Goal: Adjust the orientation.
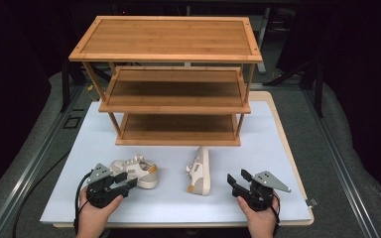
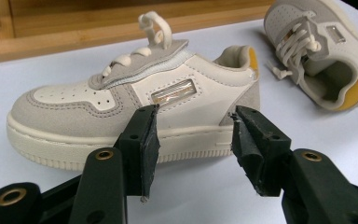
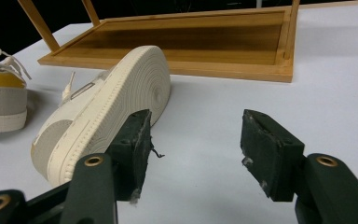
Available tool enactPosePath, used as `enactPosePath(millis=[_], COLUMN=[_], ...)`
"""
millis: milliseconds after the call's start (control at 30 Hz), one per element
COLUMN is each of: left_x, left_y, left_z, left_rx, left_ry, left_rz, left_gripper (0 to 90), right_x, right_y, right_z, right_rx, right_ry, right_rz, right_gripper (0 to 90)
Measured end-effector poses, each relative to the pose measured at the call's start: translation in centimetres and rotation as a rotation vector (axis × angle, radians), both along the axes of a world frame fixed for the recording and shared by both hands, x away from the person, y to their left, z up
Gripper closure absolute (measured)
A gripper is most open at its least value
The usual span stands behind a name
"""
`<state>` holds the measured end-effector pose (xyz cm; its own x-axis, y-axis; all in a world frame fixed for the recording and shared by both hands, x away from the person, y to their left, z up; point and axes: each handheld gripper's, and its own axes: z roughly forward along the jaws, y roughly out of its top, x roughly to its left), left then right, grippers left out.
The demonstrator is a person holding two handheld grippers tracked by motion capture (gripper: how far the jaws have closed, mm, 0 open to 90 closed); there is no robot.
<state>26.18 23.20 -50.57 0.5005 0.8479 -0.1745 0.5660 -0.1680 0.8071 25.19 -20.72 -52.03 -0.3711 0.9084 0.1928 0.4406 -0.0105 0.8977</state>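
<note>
At the left of the high view, the left tongs (image 1: 129, 179) sit low over the white surface (image 1: 178, 208), held in the person's left hand (image 1: 96, 210), with their tips right at the near side of the upright shoe (image 1: 136, 171). In the left gripper view these tongs (image 2: 193, 123) stand wide apart, released, with the shoe's side wall (image 2: 135, 112) just past the pads; the left pad (image 2: 142, 140) lines up under the clear window on the shoe's side and the right pad (image 2: 249, 140) near its heel. Whether the pad tips brush the sole edge I cannot tell; nothing is clamped. That shoe stands on its sole, toe to the left in that view, with a yellow patch at the heel.

Behind the shoes, in the middle of the surface, stands a three-tier bamboo shoe rack (image 1: 171, 54), its shelves bare.

Further right lies the tipped shoe (image 1: 200, 171), on its side, just in front of the rack's bottom shelf and apart from the first shoe. In the right gripper view its ribbed sole (image 3: 116, 112) faces the camera, close beside the left pad of the right tongs (image 3: 193, 135).

At the right, the right tongs (image 1: 235, 177), in the person's right hand (image 1: 260, 218), gape open and hold nothing, only bare white surface between the pads, near the tipped shoe but not on it.
</note>
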Motion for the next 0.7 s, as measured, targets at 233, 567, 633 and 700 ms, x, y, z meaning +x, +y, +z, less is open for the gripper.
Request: enactPosePath(millis=[233,567,633,700], left_x=[-0.6,-1.4,-1.5,-1.5], left_y=[0.0,0.2,0.2,0.2], left_z=[-0.5,-0.7,-0.6,-0.3], left_rx=[0.027,0.024,0.015,0.024], left_ry=[0.011,0.043,0.032,0.018], left_rz=[0.010,0.033,0.037,0.061], left_gripper=[50.0,44.6,42.8,40.5], right_x=[-0.1,-0.3,-0.3,-0.3], right_y=[0.0,0.1,0.1,0.1], right_z=[0.1,0.2,0.2,0.2], right_rx=[0.008,0.007,0.006,0.006], right_ry=[-0.003,-0.013,-0.014,-0.014], right_rz=[-0.001,0.003,0.005,0.006], right_gripper=[43.0,43.0,43.0,43.0])
